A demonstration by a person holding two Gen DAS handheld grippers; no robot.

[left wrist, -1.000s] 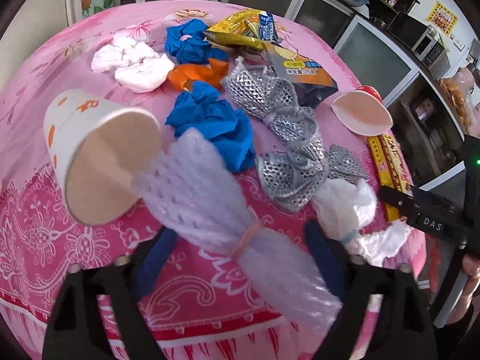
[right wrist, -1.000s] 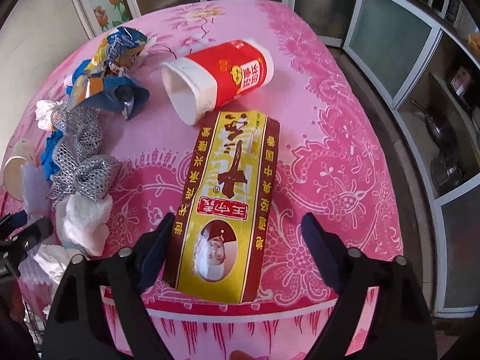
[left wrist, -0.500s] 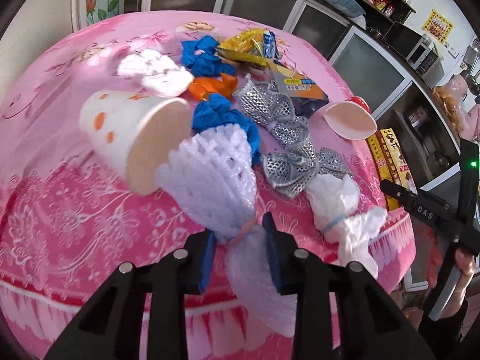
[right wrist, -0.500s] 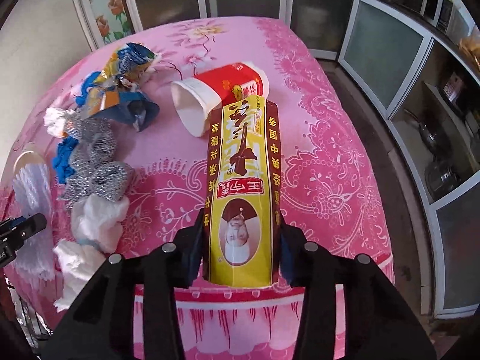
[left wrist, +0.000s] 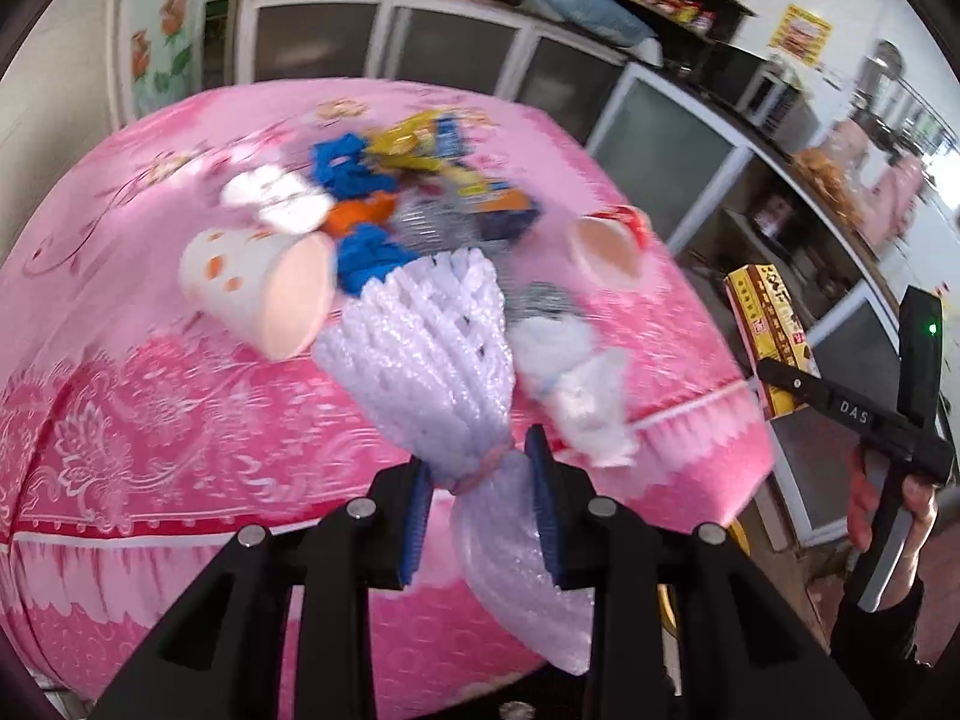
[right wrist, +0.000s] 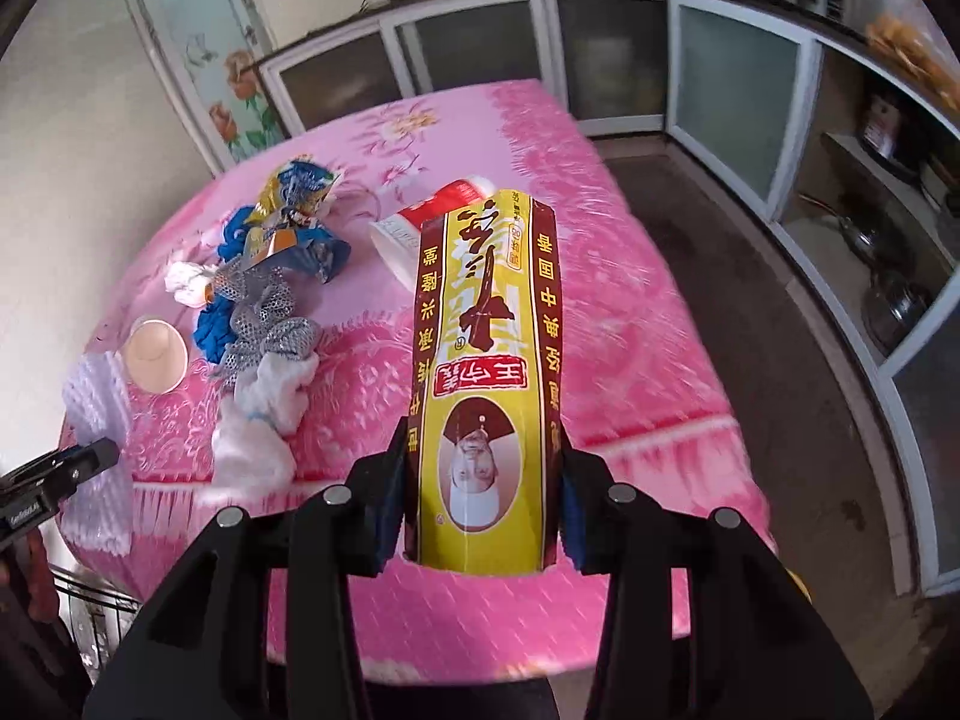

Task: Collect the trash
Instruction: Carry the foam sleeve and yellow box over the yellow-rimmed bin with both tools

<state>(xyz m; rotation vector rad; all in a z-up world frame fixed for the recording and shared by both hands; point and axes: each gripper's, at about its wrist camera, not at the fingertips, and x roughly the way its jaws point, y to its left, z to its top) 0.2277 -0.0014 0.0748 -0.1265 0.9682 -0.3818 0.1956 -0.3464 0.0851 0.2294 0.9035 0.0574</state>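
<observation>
**Both grippers hold one piece of trash above the table edge**

The left gripper (left wrist: 480, 504) is closed partway on a white foam net (left wrist: 420, 360). Its blue pads press at the narrow waist of the net, where a pink band ties it. I think this place is chosen because it is the thinnest and firmest part; the loose ends on both sides would only squash. The wide end of the net fans out in front of the gripper, and the other end hangs down below the pads.

The right gripper (right wrist: 480, 498) is closed on a yellow and dark red carton (right wrist: 486, 360), with the pads on its two long sides near the lower end. The carton stands out forward from the gripper, clear of the pink tablecloth (right wrist: 630, 330), so it seems lifted and ready to carry away.

The other trash lies on the table: a white paper cup (left wrist: 258, 294) on its side, a red cup (right wrist: 438, 222), blue cloth (left wrist: 366, 252), silver mesh (right wrist: 270, 324), white tissue (right wrist: 264, 396) and a snack wrapper (right wrist: 294, 186). No bin is visible in either view, so where the two pieces will go I cannot tell.
</observation>
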